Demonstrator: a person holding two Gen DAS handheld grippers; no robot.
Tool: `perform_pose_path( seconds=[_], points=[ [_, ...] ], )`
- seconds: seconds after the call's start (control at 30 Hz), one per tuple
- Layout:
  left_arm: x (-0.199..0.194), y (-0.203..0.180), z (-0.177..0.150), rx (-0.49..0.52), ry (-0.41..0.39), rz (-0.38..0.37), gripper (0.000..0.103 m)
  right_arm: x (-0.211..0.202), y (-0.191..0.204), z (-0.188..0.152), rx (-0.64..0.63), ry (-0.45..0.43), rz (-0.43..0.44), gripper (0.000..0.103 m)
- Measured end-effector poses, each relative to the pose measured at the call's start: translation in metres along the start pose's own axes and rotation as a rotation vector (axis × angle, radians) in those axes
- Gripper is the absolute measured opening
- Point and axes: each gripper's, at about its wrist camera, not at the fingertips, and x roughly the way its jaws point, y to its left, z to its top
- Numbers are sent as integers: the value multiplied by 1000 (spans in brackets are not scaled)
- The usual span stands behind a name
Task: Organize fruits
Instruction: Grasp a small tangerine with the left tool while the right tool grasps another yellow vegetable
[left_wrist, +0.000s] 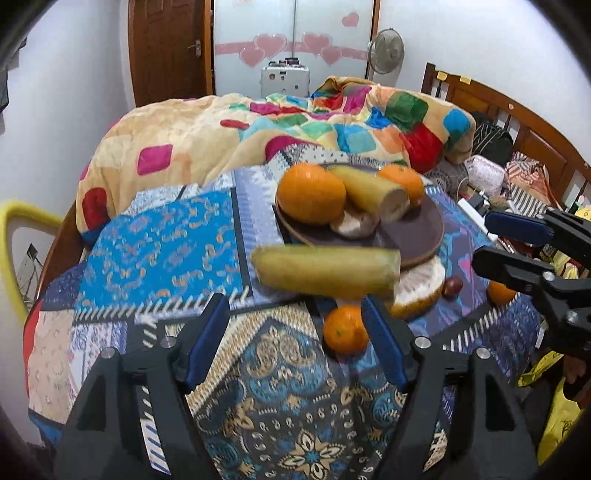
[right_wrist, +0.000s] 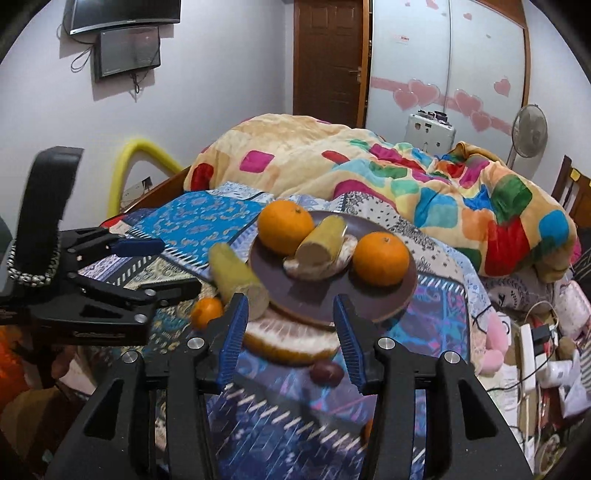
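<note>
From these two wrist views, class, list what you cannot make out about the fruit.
- Small orange fruit at the quilt's right edge: left wrist view, partly behind the right gripper.
- Pale pomelo wedge: its far edge lies under the dark round plate.
- Small dark red fruit: blurred, kind unclear.
- Loose yellow-green banana piece: blurred.

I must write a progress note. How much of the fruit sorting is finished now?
Done: two oranges, a banana piece and a pomelo slice lie on the plate. In hand: nothing; both the left gripper and right gripper are open. Left: second banana piece, large pomelo wedge, small orange and dark fruit off the plate.
</note>
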Motion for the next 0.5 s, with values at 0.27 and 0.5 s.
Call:
perform_pose_path(
  seconds=[0.27,0.5],
  points=[
    [11,-9,-17,11,29,-31,74,12,-7,-11,43,23,29,46],
    [26,-13,-17,1,30,-49,70,25,-9,-16,54,51,52,46]
  ],
)
